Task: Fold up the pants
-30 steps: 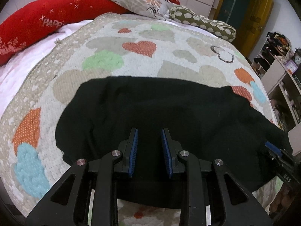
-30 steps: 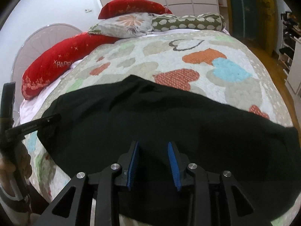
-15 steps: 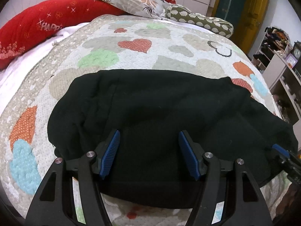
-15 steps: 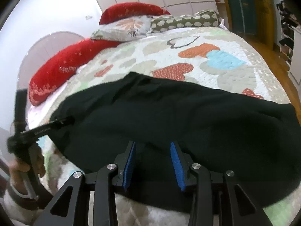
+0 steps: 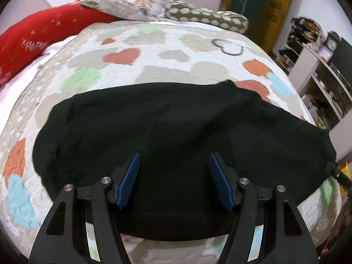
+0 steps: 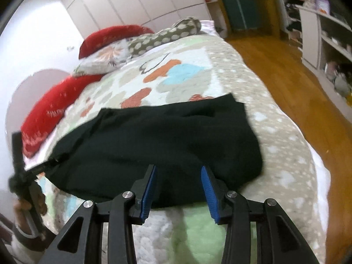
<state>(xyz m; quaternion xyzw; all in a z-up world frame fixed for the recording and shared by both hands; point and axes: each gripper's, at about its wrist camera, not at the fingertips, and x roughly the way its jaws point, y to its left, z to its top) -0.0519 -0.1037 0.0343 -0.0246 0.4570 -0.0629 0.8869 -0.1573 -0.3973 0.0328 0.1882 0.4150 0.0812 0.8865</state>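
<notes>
Blue ribbed pads line both tools, and on each the pads stand well apart with nothing between them: the left tool (image 5: 173, 176) and the right tool (image 6: 179, 189) are both released. The left tool hovers over the near half of the black pants (image 5: 176, 132), its fingers pointing across the cloth toward the pillows (image 5: 132, 6). The right tool sits at the near edge of the pants (image 6: 165, 140), close to their right end, with bare bedspread (image 6: 281, 154) under its right finger.

The pants lie flat on the heart-patterned bedspread (image 5: 154, 52) near the foot of the bed, already doubled into a long dark band. Their long axis runs left to right, crosswise to both tools' fingers. In the right wrist view the left tool's body (image 6: 24, 169) shows at the band's far left end.

Judging from this, the next fold would bring one end over the other along that long axis; each tool is nearer its own end, so either could take a corner.
</notes>
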